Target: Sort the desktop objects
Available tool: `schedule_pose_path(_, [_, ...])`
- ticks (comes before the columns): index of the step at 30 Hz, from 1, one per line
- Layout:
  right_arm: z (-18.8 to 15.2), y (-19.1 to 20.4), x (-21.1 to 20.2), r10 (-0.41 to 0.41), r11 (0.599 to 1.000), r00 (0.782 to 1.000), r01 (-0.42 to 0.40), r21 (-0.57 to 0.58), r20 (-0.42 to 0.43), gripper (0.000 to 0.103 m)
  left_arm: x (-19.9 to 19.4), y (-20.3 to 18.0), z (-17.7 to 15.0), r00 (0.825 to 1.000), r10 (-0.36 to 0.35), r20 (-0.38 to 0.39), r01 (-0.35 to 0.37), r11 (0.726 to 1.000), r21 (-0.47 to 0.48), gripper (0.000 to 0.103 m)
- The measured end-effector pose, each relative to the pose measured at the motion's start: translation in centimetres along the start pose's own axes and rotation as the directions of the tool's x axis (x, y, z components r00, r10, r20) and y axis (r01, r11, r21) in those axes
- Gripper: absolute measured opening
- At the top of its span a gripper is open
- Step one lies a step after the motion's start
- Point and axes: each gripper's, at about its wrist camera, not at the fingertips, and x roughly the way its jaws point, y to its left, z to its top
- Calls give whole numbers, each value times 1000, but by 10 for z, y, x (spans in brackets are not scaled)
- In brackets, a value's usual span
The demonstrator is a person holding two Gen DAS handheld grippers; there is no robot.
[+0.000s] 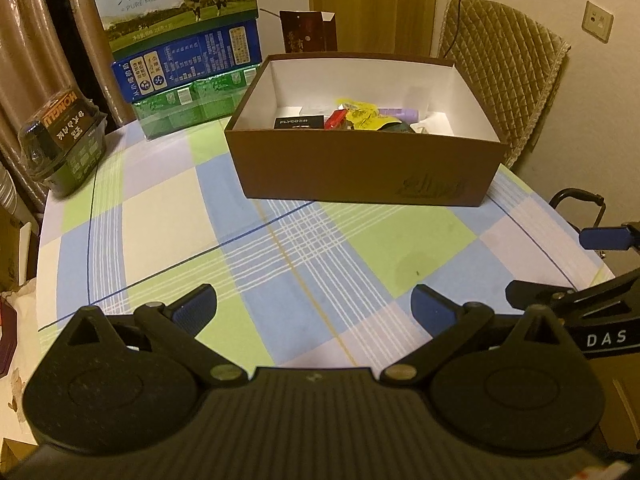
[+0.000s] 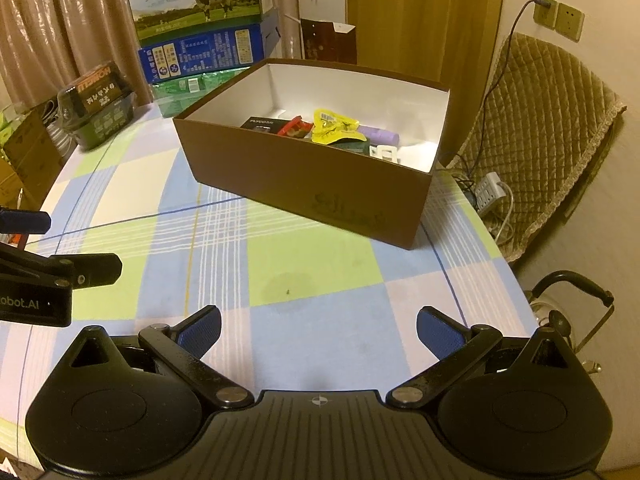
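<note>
A brown cardboard box (image 1: 360, 176) (image 2: 304, 184) with a white inside stands on the checked tablecloth (image 1: 168, 216) (image 2: 304, 264). In it lie a black packet (image 1: 298, 122) (image 2: 262, 123), a red packet (image 1: 336, 118) (image 2: 294, 126), a yellow pouch (image 1: 362, 116) (image 2: 334, 126), a purple tube (image 1: 398, 113) (image 2: 378, 134) and a white item (image 2: 386, 154). My left gripper (image 1: 314, 308) is open over bare cloth, well short of the box. My right gripper (image 2: 318, 332) is open too, with nothing between its fingers. Each gripper shows at the edge of the other's view.
Stacked milk cartons (image 1: 180, 40) (image 2: 200, 28) stand behind the box on the left. A dark packaged tub (image 1: 66, 140) (image 2: 98, 108) sits at the table's left edge. A quilted chair (image 1: 508, 76) (image 2: 544, 140) stands to the right, with a power strip (image 2: 490, 194) below it.
</note>
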Motion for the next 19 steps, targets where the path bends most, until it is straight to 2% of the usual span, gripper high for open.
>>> schedule_pose_path(19, [11,-13,12,-4,1000,1000,4,14,-2,101,12,-10,19,999,-10,30,10,1000,3,102])
